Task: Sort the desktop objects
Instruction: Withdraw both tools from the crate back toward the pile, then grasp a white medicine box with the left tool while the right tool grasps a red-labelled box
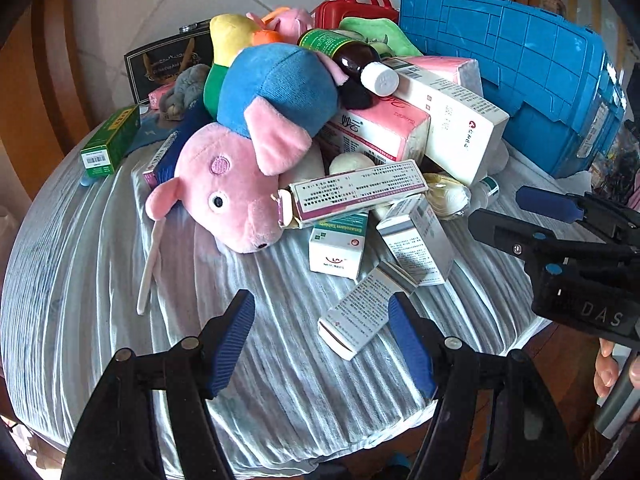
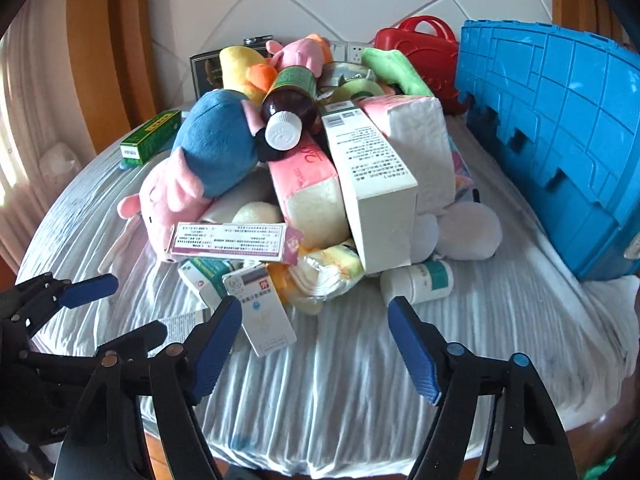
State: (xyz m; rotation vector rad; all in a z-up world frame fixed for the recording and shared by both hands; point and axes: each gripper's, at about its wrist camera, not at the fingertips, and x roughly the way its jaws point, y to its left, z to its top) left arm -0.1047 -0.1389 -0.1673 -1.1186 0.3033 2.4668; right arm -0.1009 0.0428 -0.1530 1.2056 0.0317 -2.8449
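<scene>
Heap of mixed goods on a round table draped in a pale ribbed cloth (image 1: 100, 264), catalogued from both wrist views.

Left gripper (image 1: 322, 320): at 6 o'clock of the left view, blue pads spread, nothing between them but cloth. The right-hand pad lies just beside the corner of a small grey-and-white carton (image 1: 366, 310); whether they touch cannot be told.

Right gripper (image 2: 316, 330): at 6 o'clock of the right view, pads spread and empty over bare cloth. Its left-hand pad stands just beside a white carton with a red mark (image 2: 262, 312).

Soft toys: pink pig plush in a blue top (image 1: 256, 148), at 10 o'clock of the heap's middle, head toward the near edge; a yellow plush (image 1: 232, 36) behind it at 12 o'clock.

Bottles: brown glass bottle with white cap (image 1: 356, 62) lying atop the heap, cap toward the viewer; small white bottle with a teal label (image 2: 418, 282) on its side at the heap's near edge.

Cartons: long white box (image 1: 452, 120) sloping down from the top; purple-trimmed flat box (image 1: 352, 192) across the front; green box (image 1: 110, 142) well apart at 9 o'clock.

Tissue packs: pink-wrapped pack (image 1: 380, 132) under the long box.

Containers: blue plastic crate (image 1: 520, 76) tipped on its side at 2 o'clock; red case with handle (image 1: 356, 6) behind the heap at 12 o'clock.
</scene>
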